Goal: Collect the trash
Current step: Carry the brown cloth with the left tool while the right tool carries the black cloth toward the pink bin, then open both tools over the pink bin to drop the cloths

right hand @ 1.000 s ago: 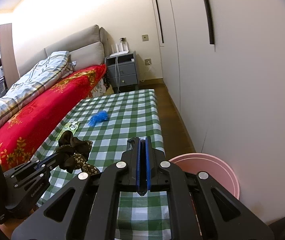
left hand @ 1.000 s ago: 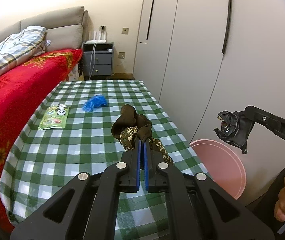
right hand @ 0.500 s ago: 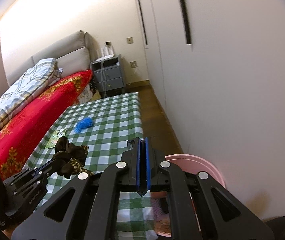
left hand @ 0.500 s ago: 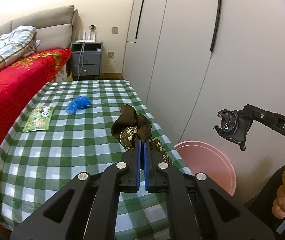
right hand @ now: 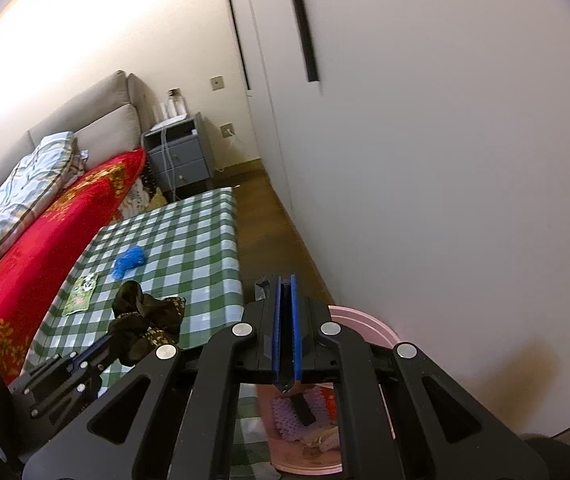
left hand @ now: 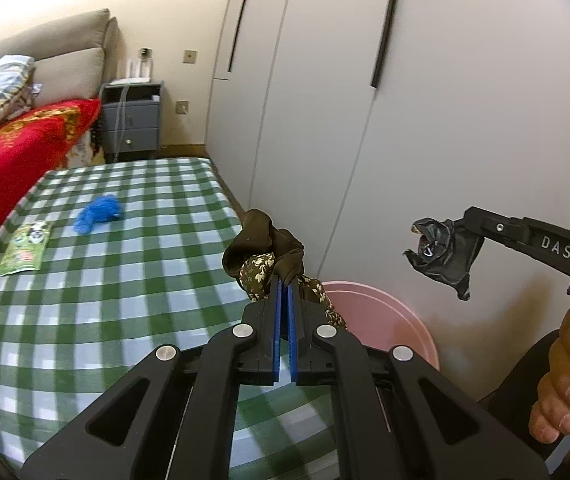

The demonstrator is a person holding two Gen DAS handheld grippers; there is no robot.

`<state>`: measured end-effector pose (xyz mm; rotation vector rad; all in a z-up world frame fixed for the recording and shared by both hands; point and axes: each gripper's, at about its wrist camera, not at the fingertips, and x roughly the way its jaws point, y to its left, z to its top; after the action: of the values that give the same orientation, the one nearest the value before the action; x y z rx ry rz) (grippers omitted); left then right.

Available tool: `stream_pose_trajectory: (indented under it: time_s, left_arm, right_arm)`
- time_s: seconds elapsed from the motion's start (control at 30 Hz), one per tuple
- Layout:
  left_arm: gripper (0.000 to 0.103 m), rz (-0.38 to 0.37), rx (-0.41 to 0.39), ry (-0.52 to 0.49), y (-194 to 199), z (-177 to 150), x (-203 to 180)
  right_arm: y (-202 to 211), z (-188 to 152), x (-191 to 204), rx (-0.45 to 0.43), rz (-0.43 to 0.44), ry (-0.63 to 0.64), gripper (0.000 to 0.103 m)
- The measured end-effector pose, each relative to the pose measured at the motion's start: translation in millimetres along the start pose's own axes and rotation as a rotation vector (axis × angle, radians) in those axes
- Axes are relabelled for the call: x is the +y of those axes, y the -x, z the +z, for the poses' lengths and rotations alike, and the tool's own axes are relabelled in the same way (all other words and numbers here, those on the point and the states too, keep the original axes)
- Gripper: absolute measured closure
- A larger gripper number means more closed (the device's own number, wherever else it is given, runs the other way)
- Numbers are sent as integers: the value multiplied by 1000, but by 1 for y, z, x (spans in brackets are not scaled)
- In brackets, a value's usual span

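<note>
While the left gripper (left hand: 284,280) is clamped on a crumpled brown floral wrapper (left hand: 263,254), a black crumpled scrap (left hand: 443,254) is pinched in the right gripper's (right hand: 284,280) jaws above the round pink plastic bin (left hand: 385,320).

Green-checked table (left hand: 97,320): blue crumpled wrapper (left hand: 99,209) at 11 o'clock, green snack packet (left hand: 25,248) at 9. Floor: pink bin (left hand: 381,320) at table's 3 o'clock.

Both wrist views look down over the checked table (left hand: 85,320) and pink bin (right hand: 365,322).

Warm indoor light — fisheye-bent edges, slight motion blur.
</note>
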<state>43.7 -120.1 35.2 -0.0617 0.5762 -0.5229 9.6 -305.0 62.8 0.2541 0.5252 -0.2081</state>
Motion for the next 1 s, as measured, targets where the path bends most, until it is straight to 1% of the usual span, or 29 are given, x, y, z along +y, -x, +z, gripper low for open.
stream_pose_trajectory:
  time_s: [0.2,0.37,0.57,0.73,0.8,0.83,0.87,0.93,0.97,1.0]
  left_arm:
    - [100,-68,17,-24,-21,1,-19]
    - [100,-109,33,-50,-41,-3,-34]
    - [100,-137,83,-48,-66,-11,-41]
    - [100,-153,117,-38,-76,-17,-41]
    - [100,-168,128,-29,-80,-17,-41]
    - [100,-182,135,-29,-82,-18,-41]
    - [100,-191,142,-32,-85,-17,-41]
    - [98,-210,166,-44,-89,-19,-43]
    - [91,-206,177,-52,-91,-20,-42]
    - [88,-200,179,-53,-92,-21,-41]
  right_arm:
    - [-7,2,-16,8,-31,-40,98]
    - [-13,3,-24,17,-48,-59,98]
    - [-27,5,-25,31,-63,-73,98]
    - [-36,5,-27,46,-71,-87,98]
    - [-40,4,-27,56,-70,-89,97]
    - [-43,4,-27,64,-67,-91,94]
    - [-45,3,-27,69,-66,-95,93]
    - [-49,2,-27,83,-68,-105,92]
    - [-50,2,-28,87,-72,-110,92]
    - [-51,1,-28,87,-76,-112,90]
